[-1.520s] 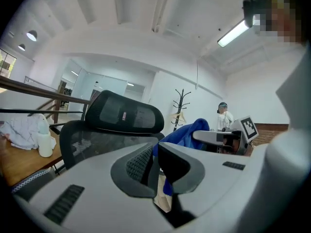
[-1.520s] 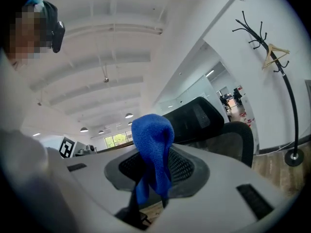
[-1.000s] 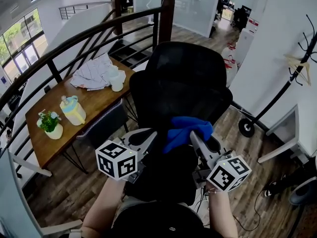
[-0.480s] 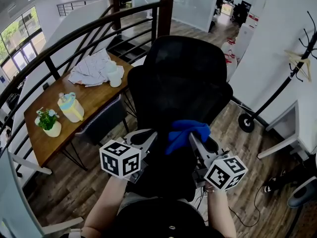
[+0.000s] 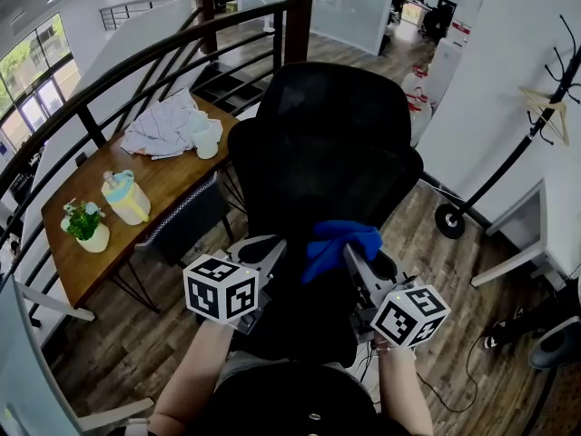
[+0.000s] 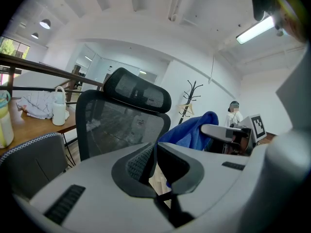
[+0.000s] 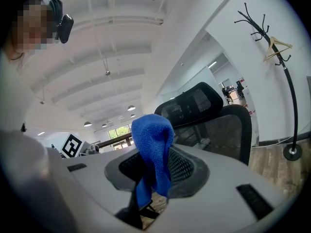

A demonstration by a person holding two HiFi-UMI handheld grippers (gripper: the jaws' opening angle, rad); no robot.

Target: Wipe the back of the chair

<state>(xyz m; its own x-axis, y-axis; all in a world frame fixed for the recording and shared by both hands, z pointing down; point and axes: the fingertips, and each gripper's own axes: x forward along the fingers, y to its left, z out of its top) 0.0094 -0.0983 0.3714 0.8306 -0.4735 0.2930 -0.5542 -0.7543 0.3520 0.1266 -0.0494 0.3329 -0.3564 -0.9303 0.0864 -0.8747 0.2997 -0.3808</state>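
Cloth [image 7: 151, 132], blue, clamped in right hand-held gripper [image 7: 154, 155] near chair back [image 5: 327, 153]; left hand-held gripper [image 6: 155, 148] jaws together, empty.

Wooden table [image 5: 172, 184] bears potted plant [image 5: 84, 225], jug [image 5: 123, 198], seemingly crumpled clothing [image 5: 168, 125]; coat stand [image 5: 450, 222] apart.

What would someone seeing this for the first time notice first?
The bright blue cloth clamped in the right gripper stands out against the tall black mesh chair filling the middle. At the left, a wooden table carries crumpled clothing and a small potted plant.
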